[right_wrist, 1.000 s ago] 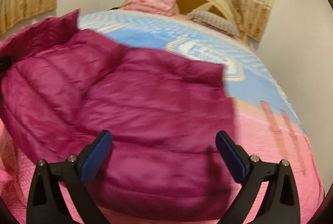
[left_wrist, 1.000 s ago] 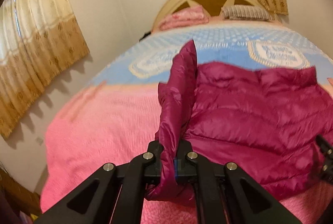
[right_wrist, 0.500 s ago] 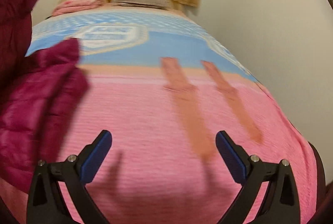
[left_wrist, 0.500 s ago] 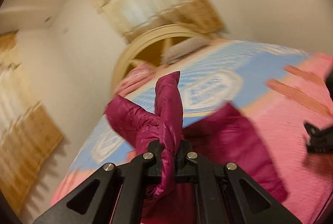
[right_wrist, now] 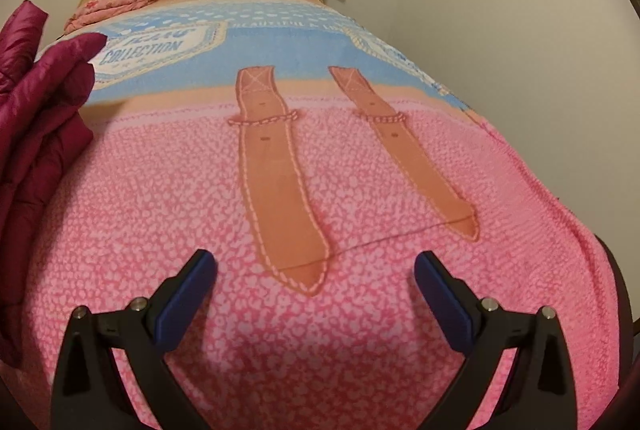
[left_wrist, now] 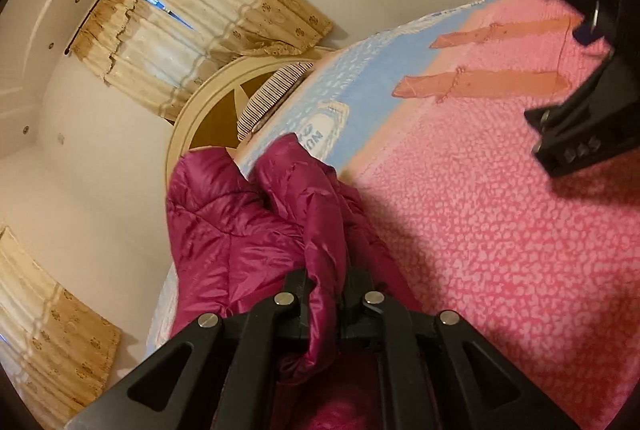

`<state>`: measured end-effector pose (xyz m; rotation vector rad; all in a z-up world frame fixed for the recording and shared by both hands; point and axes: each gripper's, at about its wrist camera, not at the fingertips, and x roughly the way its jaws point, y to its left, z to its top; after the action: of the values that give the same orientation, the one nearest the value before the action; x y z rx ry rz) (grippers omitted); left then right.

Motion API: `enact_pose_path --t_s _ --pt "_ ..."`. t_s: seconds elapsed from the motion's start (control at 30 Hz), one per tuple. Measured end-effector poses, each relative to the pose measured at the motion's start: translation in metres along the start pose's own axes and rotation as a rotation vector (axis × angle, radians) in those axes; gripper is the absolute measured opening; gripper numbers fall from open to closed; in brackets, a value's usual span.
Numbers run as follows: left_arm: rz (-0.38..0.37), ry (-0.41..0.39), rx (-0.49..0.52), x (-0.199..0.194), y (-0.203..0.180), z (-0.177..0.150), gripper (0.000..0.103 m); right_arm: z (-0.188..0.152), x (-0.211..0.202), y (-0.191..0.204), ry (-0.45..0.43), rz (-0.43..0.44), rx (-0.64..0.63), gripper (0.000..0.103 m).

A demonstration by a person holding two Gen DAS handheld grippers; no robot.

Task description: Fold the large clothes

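Left gripper (left_wrist: pixel 326 294) clenched on shiny magenta quilted puffer jacket (left_wrist: pixel 240 230) at pink-and-blue blanketed bed's (right_wrist: pixel 320 190) left edge; right gripper (right_wrist: pixel 316 294) released, wide apart.

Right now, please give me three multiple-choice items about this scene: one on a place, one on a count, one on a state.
1. In the right wrist view, the jacket lies at which edge?
A. left
B. right
C. top middle

2. How many brown straps are printed on the blanket?
A. one
B. two
C. four

3. The left gripper is
A. open and empty
B. shut on the jacket
C. resting on a pillow

Answers: 1 A, maroon fabric fills the left edge; 2 B, two straps lie side by side; 3 B, fabric is pinched between its fingers, while the right gripper is open.
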<state>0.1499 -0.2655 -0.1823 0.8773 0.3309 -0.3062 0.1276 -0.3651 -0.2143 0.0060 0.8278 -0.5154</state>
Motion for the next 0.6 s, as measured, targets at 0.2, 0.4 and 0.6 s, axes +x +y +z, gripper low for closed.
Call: enact_pose_path --t_s 0.2,0.4,0.6 --pt "-0.043 -0.094 -0.15 -0.05 0.041 0.021 0.086 0.002 0.002 -0.001 0.001 0.007 0.003 0.101" --pt "0.01 -0.17 -0.254 -0.077 0.087 0.021 0.097 0.008 -0.004 -0.003 -0.02 -0.002 0.02 0.099" --pt "0.229 0.073 -0.373 0.0 0.15 -0.032 0.097 0.054 -0.045 0.026 -0.123 0.068 0.006 0.099"
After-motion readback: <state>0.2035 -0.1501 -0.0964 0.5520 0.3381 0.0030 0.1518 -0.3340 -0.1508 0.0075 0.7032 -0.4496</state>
